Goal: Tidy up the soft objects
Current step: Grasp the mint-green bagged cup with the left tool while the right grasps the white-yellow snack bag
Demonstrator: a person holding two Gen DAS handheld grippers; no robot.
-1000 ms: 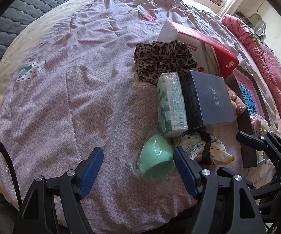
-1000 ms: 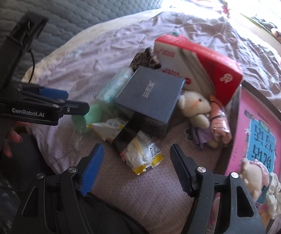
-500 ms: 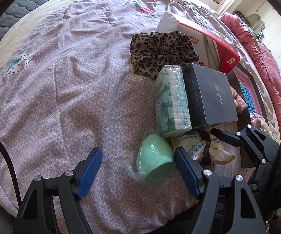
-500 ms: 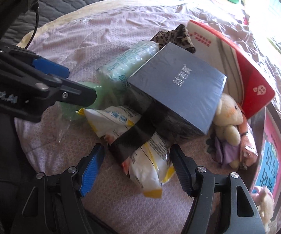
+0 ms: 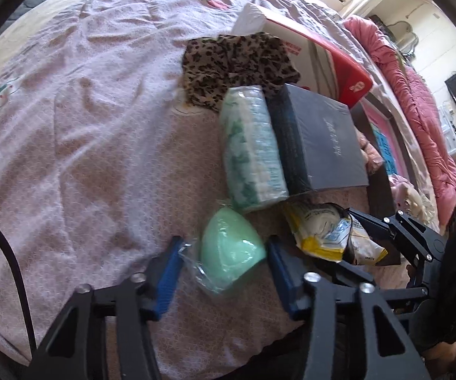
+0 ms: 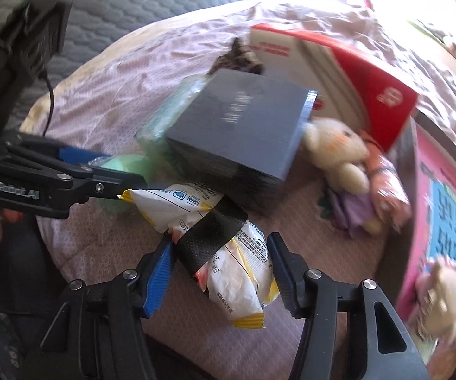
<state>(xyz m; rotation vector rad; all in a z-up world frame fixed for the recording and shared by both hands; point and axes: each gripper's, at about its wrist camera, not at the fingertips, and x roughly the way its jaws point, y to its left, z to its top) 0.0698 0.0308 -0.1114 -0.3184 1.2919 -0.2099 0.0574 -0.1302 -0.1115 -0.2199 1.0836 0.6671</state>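
The left tongs (image 5: pixel 223 267) have just been closing around the green squishy thing in its clear bag (image 5: pixel 229 248) on the bed (image 5: pixel 69 133), not pinching yet. The right tongs (image 6: pixel 220 270), closing too, are straddling the yellow packet (image 6: pixel 228 253). Slippery wrappers might be sliding out.
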